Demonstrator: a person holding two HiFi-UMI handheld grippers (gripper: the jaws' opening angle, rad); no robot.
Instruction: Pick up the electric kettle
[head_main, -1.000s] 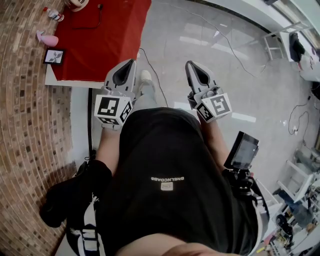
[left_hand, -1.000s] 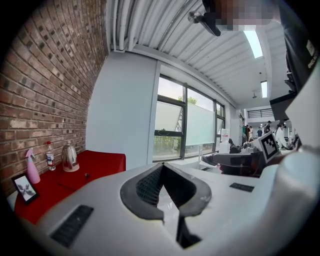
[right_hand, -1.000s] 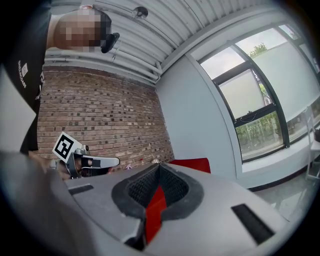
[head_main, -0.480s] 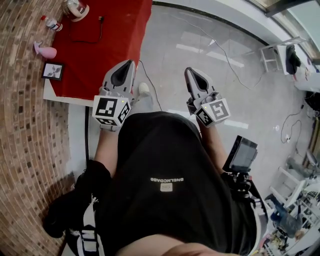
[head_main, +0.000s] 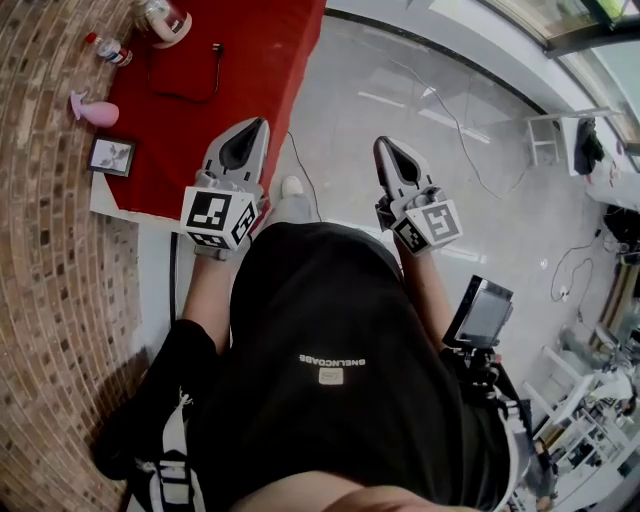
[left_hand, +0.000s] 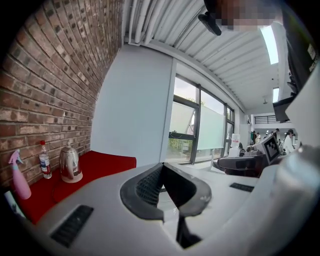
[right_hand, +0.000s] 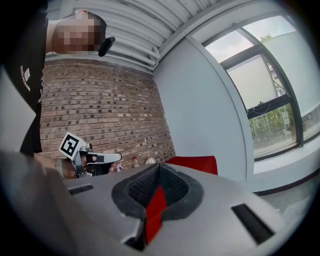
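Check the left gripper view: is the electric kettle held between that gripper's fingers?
No, the electric kettle stands on the red table, well apart from the shut, empty left gripper.

The head view's top edge clips the top of the electric kettle (head_main: 160, 16) and the far end of the red worktop (head_main: 250, 80). The person's black torso (head_main: 330, 370) hides both forearms and most of the legs. The bottle (head_main: 108, 48) has a label too small to read. In the right gripper view the right claw (right_hand: 159, 165) hides nearly everything on the worktop. Only a pale top (right_hand: 150, 160) and a red cap (right_hand: 134, 160) show above its body, too small to name.
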